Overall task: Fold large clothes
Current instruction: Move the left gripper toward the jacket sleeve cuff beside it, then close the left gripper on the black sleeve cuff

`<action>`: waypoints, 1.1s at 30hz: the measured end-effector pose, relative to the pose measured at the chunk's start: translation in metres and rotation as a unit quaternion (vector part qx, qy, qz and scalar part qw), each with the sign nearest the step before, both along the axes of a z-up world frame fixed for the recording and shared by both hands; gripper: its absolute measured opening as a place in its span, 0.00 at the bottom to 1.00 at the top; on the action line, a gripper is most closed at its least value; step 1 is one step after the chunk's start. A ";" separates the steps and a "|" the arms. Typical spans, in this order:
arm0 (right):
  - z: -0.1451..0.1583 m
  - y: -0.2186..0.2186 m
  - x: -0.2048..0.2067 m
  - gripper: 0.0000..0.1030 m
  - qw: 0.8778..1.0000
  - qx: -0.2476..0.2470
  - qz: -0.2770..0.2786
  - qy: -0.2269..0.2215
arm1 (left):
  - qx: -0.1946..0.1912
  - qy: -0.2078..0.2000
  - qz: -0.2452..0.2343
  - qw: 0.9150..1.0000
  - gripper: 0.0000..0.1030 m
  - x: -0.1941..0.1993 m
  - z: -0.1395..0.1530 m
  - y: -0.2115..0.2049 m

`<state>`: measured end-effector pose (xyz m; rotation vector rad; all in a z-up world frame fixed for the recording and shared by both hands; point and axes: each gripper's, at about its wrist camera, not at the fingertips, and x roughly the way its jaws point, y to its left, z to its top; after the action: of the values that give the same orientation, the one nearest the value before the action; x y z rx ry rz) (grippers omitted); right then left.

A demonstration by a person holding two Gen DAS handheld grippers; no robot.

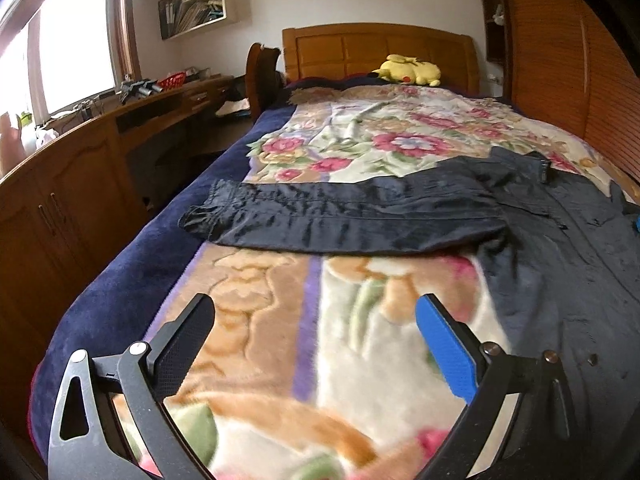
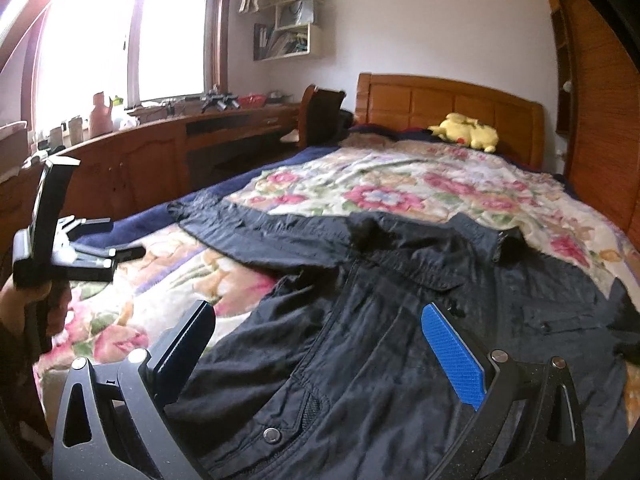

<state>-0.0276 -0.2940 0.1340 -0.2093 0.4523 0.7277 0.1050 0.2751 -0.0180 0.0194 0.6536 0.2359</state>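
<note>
A large dark navy jacket (image 2: 400, 320) lies spread flat on the flowered blanket (image 2: 400, 192) of the bed. Its left sleeve (image 1: 340, 220) stretches out sideways toward the bed's left edge. My left gripper (image 1: 316, 312) is open and empty, above the bare blanket just in front of that sleeve and left of the jacket body (image 1: 580, 280). My right gripper (image 2: 320, 320) is open and empty, just over the jacket's front near the zipper and a snap button (image 2: 272, 435). The left gripper also shows in the right wrist view (image 2: 120, 256), held in a hand at the left.
A yellow plush toy (image 1: 408, 70) lies by the wooden headboard (image 1: 380, 48). A wooden desk and cabinets (image 1: 80, 172) run along the left of the bed under the window. A wooden wardrobe (image 1: 580, 60) stands on the right. The bed's navy border (image 1: 120, 280) marks its left edge.
</note>
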 end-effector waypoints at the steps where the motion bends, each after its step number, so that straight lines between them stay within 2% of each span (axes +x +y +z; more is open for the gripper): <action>1: -0.003 0.001 0.003 1.00 1.000 -0.001 0.002 0.004 | -0.001 0.002 0.002 1.000 0.96 0.004 -0.002 0.005; 9: -0.009 0.015 0.016 1.00 1.000 -0.015 0.011 0.024 | -0.030 0.017 0.036 0.999 0.90 0.048 -0.008 0.054; 19: -0.015 0.022 0.022 1.00 0.999 -0.022 0.011 0.035 | -0.076 0.027 0.087 0.993 0.76 0.092 -0.017 0.109; 28: -0.020 0.023 0.028 1.00 0.998 -0.023 0.012 0.049 | -0.115 0.039 0.139 0.983 0.75 0.122 -0.034 0.152; 33: -0.023 0.026 0.029 1.00 0.998 -0.028 0.014 0.051 | -0.118 0.050 0.152 0.980 0.75 0.136 -0.042 0.165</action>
<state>0.0015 -0.2676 0.1112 -0.2324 0.5677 0.7566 0.2412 0.4402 -0.0597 -0.3012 0.7813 0.4527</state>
